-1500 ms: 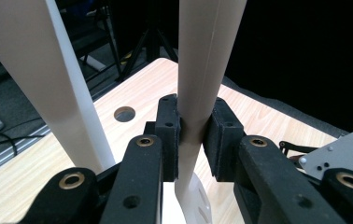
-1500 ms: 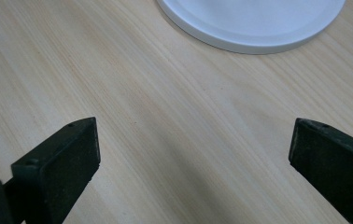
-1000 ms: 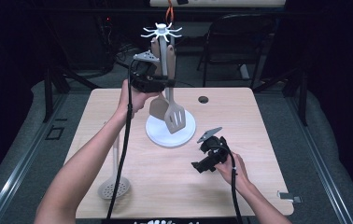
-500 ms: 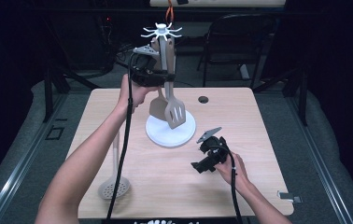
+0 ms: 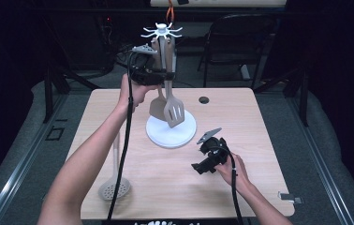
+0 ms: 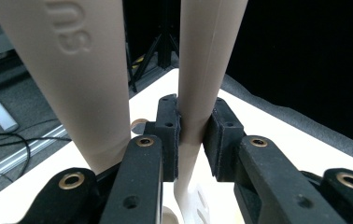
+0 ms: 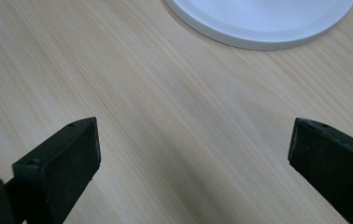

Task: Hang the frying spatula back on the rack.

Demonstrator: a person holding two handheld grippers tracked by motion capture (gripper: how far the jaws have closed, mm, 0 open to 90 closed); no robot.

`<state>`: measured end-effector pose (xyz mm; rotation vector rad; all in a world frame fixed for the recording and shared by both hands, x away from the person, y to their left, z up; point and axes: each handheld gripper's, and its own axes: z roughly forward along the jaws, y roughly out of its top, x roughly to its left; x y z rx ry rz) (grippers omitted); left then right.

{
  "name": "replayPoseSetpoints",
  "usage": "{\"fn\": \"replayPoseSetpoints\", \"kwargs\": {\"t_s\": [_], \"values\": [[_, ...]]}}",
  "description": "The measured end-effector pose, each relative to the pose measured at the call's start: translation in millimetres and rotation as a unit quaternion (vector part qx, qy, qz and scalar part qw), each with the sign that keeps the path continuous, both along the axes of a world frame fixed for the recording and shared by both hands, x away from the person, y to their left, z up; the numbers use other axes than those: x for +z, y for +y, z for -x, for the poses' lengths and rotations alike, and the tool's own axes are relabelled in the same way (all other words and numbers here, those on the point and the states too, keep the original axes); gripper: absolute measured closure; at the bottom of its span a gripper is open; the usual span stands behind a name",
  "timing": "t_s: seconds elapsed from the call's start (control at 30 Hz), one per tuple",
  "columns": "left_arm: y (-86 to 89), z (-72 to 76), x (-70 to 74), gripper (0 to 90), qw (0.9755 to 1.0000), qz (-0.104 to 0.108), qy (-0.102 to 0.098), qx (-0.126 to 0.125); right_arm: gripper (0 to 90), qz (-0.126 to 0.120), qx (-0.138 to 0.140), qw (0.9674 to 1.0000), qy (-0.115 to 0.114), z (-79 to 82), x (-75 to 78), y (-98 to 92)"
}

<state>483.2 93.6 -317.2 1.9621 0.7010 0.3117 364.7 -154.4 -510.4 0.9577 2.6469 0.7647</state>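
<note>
So the left gripper [image 5: 158, 75] is up at the rack [image 5: 162, 33], jaws pinching the handle of the slotted spatula [image 5: 174, 112]; in the left gripper view the pads [image 6: 171, 135] are squeezed onto the narrow part of that handle [image 6: 198, 93], with the second utensil's handle [image 6: 76, 74] hanging just beside it on the left. The spatula hangs near upright, blade low over the white base [image 5: 184, 136] of the rack; whether its top is on a hook or free of it, I can't tell from here.

My read is that the step in hand is working the spatula at the hooks, either on or off; hard to call which. Tips for doing it well: keep the handle vertical so the hole at the top lines up with a hook; move slow and straight, no twisting; watch the plain spatula [image 5: 158, 105] next door, since the two blades sit nearly touching and a bump would set both swinging. Don't let go until the weight is clearly carried by the hook; if lifting off, go up first, then out.

The right gripper [image 5: 208, 159] rests low on the table [image 5: 259, 122] near the base, jaws spread wide with nothing between them; fine there, or it could steady the base if the rack wobbles. The skimmer [image 5: 114, 190] lies at the table's near left edge, well apart.
</note>
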Motion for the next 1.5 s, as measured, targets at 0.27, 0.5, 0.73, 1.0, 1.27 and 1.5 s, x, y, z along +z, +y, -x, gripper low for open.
{"fn": "replayPoseSetpoints", "kwargs": {"t_s": [0.27,0.5,0.73,1.0,1.27,1.5], "values": [[-0.3,-3.5,0.5,76.5,0.9998,-0.003,0.007,0.019,2.1,0.001,0.0,1.0,0.002,0.4,0.0,0.0],[1.6,-4.4,-2.6,75.8,0.9994,0.002,0.01,0.032,2.3,0.002,0.003,1.0,0.003,0.3,0.0,0.2],[4.6,2.0,-3.5,70.0,0.9988,0.022,0.013,0.042,2.4,0.005,0.006,1.0,0.005,0.6,-0.2,1.1],[9.4,14.0,-5.2,60.4,0.9992,0.026,0.008,0.029,2.5,-0.004,0.002,1.0,0.005,1.4,-1.4,2.4],[17.7,27.2,-12.7,54.1,0.9997,0.017,0.007,0.016,2.6,0.001,0.007,1.0,0.006,1.3,-1.5,2.7],[28.5,40.4,-10.2,63.8,1.0,0.008,-0.002,0.005,2.7,0.004,0.007,0.9999,0.009,0.8,-2.2,3.4]]}}
